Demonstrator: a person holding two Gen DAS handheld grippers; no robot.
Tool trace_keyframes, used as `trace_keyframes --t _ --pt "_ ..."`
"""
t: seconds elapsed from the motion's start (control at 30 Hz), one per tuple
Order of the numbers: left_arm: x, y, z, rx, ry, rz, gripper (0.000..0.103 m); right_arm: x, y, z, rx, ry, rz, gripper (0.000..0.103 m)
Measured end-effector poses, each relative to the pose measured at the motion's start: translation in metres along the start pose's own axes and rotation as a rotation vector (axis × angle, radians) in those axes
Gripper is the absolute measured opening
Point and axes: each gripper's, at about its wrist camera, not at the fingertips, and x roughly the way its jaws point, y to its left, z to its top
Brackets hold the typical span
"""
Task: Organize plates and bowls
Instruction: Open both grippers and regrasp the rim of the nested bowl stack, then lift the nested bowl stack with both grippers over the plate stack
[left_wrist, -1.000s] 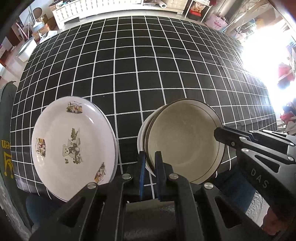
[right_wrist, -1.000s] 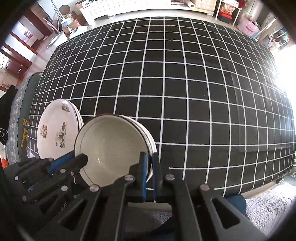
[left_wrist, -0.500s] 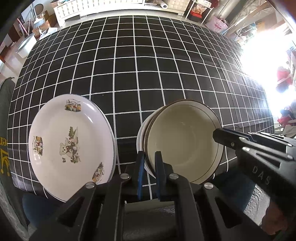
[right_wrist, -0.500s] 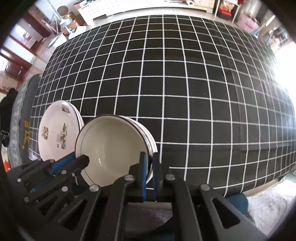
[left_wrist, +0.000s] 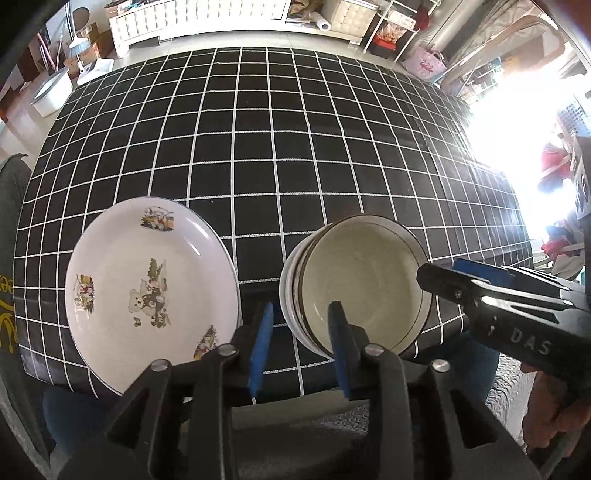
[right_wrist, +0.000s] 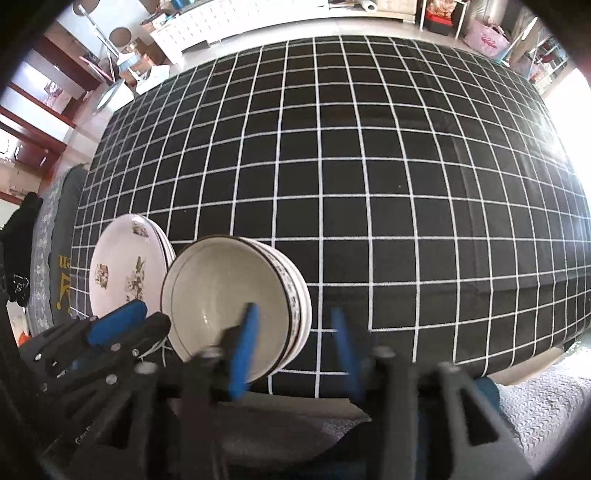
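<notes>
A stack of white plates (left_wrist: 147, 288) with bear pictures lies near the table's front edge. Just right of it stands a stack of cream bowls (left_wrist: 365, 284) with dark rims. My left gripper (left_wrist: 300, 325) hovers over the bowls' left rim. Its blue jaws are opening and the pads press on nothing. From the right, my right gripper (left_wrist: 439, 267) reaches to the bowls' right rim. In the right wrist view the bowls (right_wrist: 221, 299) and plates (right_wrist: 122, 269) sit at the lower left. My right gripper (right_wrist: 295, 328) is blurred and opening around the bowls' right rim without gripping it. My left gripper (right_wrist: 151, 315) is beside the bowls.
A black tablecloth with a white grid (left_wrist: 266, 147) covers the table, and its front edge runs just below the dishes. A dark chair back (left_wrist: 11, 229) stands at the left. White cabinets (left_wrist: 207, 18) and a pink bag (left_wrist: 424, 66) are beyond the far edge. Glare washes out the right.
Both grippers were shut half a second ago and now stand apart, each with a bowl rim showing between its fingers. The plates and bowls have not moved.
</notes>
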Motion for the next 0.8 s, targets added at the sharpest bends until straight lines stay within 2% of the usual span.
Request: trace_keyframes --t 0.1,0.23,0.3,0.6,0.8 --pt "-0.005 0.009 -0.004 -0.011 -0.02 -0.025 0.046 -0.005 -0.001 -0.004 0.01 -0.022 0.023 0.06" --pt "-0.005 0.029 -0.009 -0.048 -0.024 -0.103 0.051 -0.016 -0.013 -0.015 0.114 -0.107 0.068 0.067" --pt "-0.002 0.037 -0.01 -0.06 -0.023 -0.132 0.055 -0.014 -0.018 -0.019 0.165 -0.113 0.103 0.067" --pt "0.024 0.054 -0.006 -0.058 0.021 -0.248 0.056 0.008 -0.018 -0.03 0.283 -0.109 0.181 0.067" --pt "0.053 0.057 -0.008 -0.023 0.07 -0.279 0.056 0.031 -0.027 -0.027 0.338 -0.044 0.183 0.067"
